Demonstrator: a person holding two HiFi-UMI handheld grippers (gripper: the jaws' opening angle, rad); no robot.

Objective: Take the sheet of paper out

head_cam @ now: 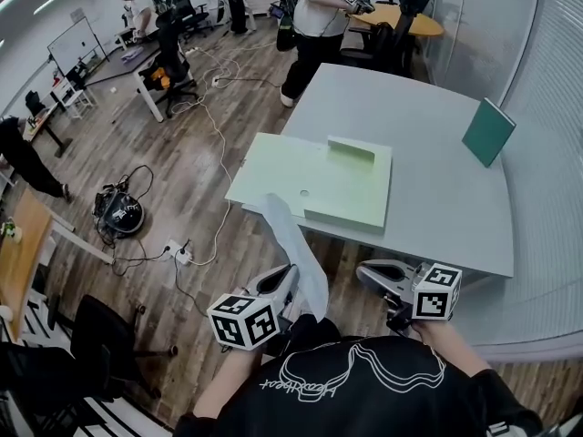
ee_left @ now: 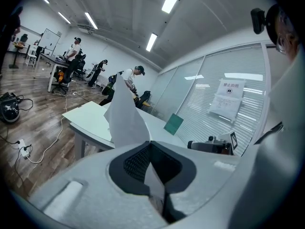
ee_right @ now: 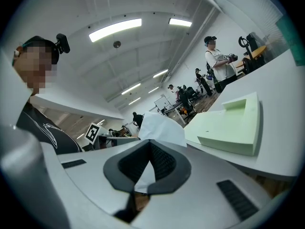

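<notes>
We count two grippers, one sheet of paper, one folder, one book and one table.

The left gripper (head_cam: 293,276) has its claw pressed together on the near end of the sheet of paper (head_cam: 296,253). The sheet passes between the pads and rises beyond the tips. It runs from that claw up to the near edge of the pale green folder (head_cam: 337,189), where its far end lies. We cannot tell whether that end is still tucked inside.

The right gripper (head_cam: 362,269) also has its claw pressed together. The sheet shows just past its tips, and the head view shows a strip of floor between them.

The folder lies open on the grey table (head_cam: 428,198), and its left corner overhangs the table's left edge. One dark green book (head_cam: 489,132) stands upright near the far right edge, well apart from the folder. The table is bare between them.

Left of the table the floor carries cables (head_cam: 219,144) and one power strip (head_cam: 178,253). One black chair (head_cam: 105,335) stands at near left. We count four other persons, and the nearest person (head_cam: 314,25) stands at the table's far corner.
</notes>
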